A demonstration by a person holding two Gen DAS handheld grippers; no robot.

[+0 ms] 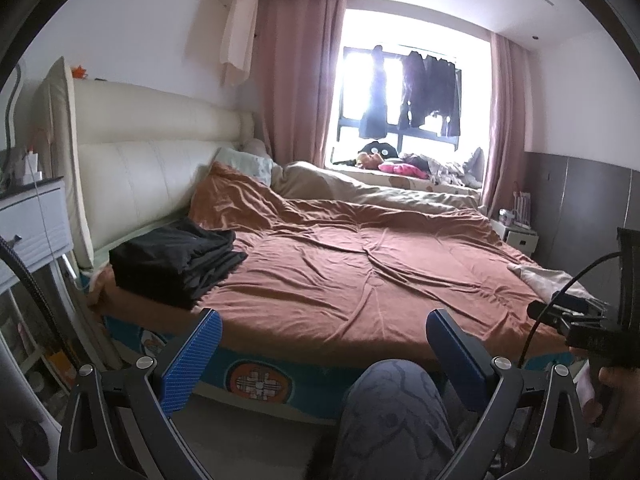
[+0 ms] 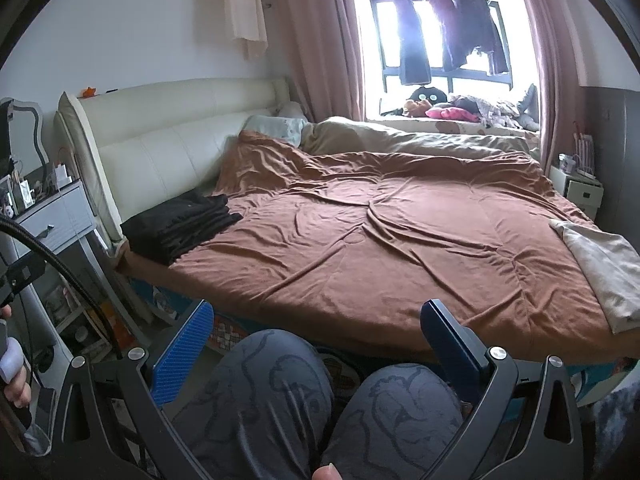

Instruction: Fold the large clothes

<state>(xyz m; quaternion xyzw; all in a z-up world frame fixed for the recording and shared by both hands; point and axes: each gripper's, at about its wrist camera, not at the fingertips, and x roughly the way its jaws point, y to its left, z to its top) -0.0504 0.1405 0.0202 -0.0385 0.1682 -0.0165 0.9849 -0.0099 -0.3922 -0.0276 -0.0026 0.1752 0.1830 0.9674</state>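
**Operator:** Report the state of both grippers.

**Technician:** The left gripper (image 1: 324,344) has its jaws spread wide and holds nothing. The right gripper (image 2: 316,336) is the same — jaws apart, empty. Both hang off the near edge of the bed (image 1: 256,384), above the person's knees (image 2: 280,392), and touch no fabric. This reads as a rest position between handling steps.

**Operator:** Where is the garment?

**Technician:** A stack of dark clothes (image 1: 176,264) lies at the near-left corner of the bed, just beside the headboard (image 1: 160,160). It appears already folded into flat layers. Placement at the corner is probably deliberate: it keeps the middle of the bed free as a working area.

**Operator:** Is another large garment laid out for folding?

**Technician:** None is visible on the brown cover (image 2: 380,240). A pale cloth (image 2: 604,272) lies at the near-right corner; whether it is a garment or bedding cannot be told.

**Operator:** Clearance for movement?

**Technician:** The centre of the bed is open, with only wrinkles in the cover. At the far edge a beige duvet (image 2: 420,136) is bunched up — reach ends there. At the left, a nightstand (image 1: 32,220) stands close to the dark stack, so sideways room at that corner is tight. The right gripper's cable (image 1: 560,300) crosses the near-right corner and could snag fabric.
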